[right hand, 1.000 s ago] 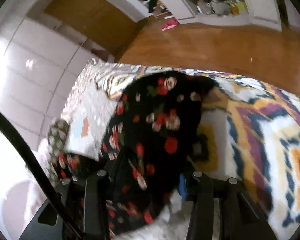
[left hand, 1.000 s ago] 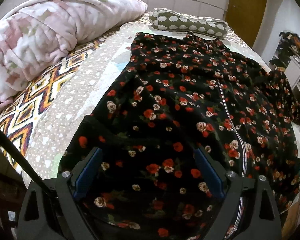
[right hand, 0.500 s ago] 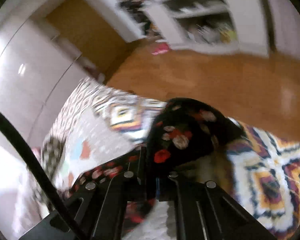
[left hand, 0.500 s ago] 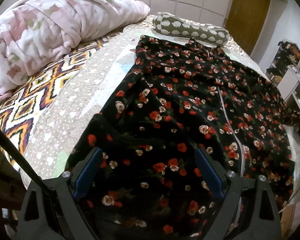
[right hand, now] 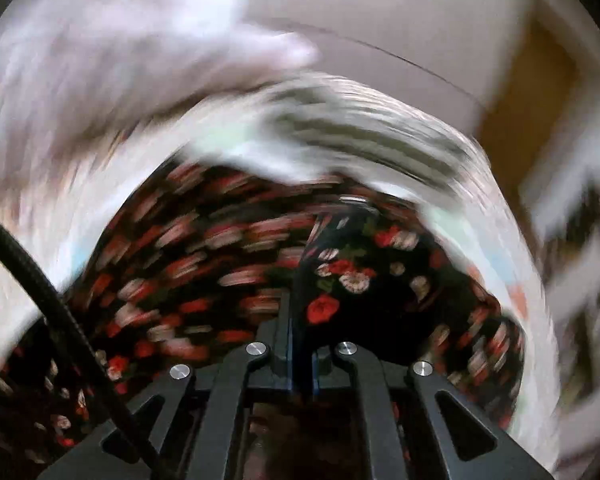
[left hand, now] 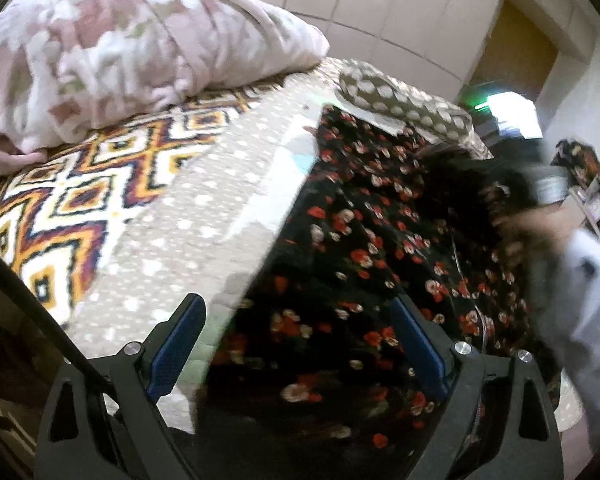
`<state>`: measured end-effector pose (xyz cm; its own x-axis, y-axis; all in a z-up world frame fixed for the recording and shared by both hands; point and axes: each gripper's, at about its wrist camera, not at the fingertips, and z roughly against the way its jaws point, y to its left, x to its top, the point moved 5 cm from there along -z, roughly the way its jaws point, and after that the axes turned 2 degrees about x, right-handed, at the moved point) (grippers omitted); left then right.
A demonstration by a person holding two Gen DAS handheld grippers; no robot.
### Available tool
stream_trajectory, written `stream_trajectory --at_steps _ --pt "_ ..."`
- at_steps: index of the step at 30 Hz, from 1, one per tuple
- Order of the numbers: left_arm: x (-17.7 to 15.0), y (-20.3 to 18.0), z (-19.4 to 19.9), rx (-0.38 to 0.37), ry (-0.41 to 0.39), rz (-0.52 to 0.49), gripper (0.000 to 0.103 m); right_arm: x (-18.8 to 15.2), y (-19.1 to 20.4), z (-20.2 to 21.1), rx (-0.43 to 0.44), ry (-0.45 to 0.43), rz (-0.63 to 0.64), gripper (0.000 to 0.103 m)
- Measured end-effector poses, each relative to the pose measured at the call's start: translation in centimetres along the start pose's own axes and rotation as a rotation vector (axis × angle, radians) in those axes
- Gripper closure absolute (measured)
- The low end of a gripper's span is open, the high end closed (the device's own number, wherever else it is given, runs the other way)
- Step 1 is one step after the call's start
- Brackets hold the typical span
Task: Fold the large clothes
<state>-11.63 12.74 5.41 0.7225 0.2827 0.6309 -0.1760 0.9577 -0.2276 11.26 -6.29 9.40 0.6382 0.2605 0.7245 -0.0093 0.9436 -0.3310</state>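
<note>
Two blue-padded fingers (left hand: 178, 344) of the left gripper (left hand: 298, 346) are standing wide apart over the black floral garment (left hand: 364, 264), which is lying on the bed (left hand: 188, 216). Only the right wrist view is showing the right gripper (right hand: 302, 354) clenching a fold of that garment (right hand: 340, 280), with blurred cloth spreading beyond.

Right gripper (right hand: 302, 344) jaws clamped tight on a fold of the black floral dress (right hand: 340, 276), rest of dress spread over the bed (right hand: 512, 240) below, background w/ pink blanket (right hand: 120, 68) badly blurred.

Dress (left hand: 360, 248) spread on bed (left hand: 188, 240) between and ahead of open jaws; blanket (left hand: 112, 52) far left, pillow (left hand: 400, 100) beyond.
</note>
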Motion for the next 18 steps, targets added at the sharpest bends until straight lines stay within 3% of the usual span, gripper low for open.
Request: stream_trajectory --at_steps 2,3,5,7,9,12,13,18 --pt "0.2 0.8 0.8 -0.005 -0.02 0.011 0.011 -0.8 6.4 -2.0 -0.1 0.029 0.24 0.087" --pt "0.3 1.3 1.2 -0.006 -0.027 0.016 0.011 -1.2 8.5 -2.8 -0.15 0.031 0.337 0.073" --pt "0.5 1.9 1.8 -0.012 -0.042 0.026 0.011 -3.8 10.2 -3.5 -0.276 0.007 0.506 0.07" --pt "0.7 2.4 2.2 -0.018 -0.054 0.034 0.011 -4.3 10.7 -3.8 -0.341 -0.014 0.589 0.07" --pt "1.0 2.4 2.1 -0.024 -0.06 0.042 0.011 -4.6 10.5 -3.4 -0.339 -0.024 0.606 0.067" --pt "1.0 2.1 1.7 -0.029 -0.051 0.04 0.011 -4.8 10.4 -2.2 -0.373 -0.061 0.656 0.048" --pt "0.9 2.0 1.6 -0.03 -0.048 0.039 0.011 -4.9 10.4 -2.2 -0.391 -0.073 0.687 0.047" --pt "0.8 1.4 1.5 -0.033 -0.038 0.028 0.011 -5.2 11.3 -2.5 -0.478 -0.082 0.908 0.047"
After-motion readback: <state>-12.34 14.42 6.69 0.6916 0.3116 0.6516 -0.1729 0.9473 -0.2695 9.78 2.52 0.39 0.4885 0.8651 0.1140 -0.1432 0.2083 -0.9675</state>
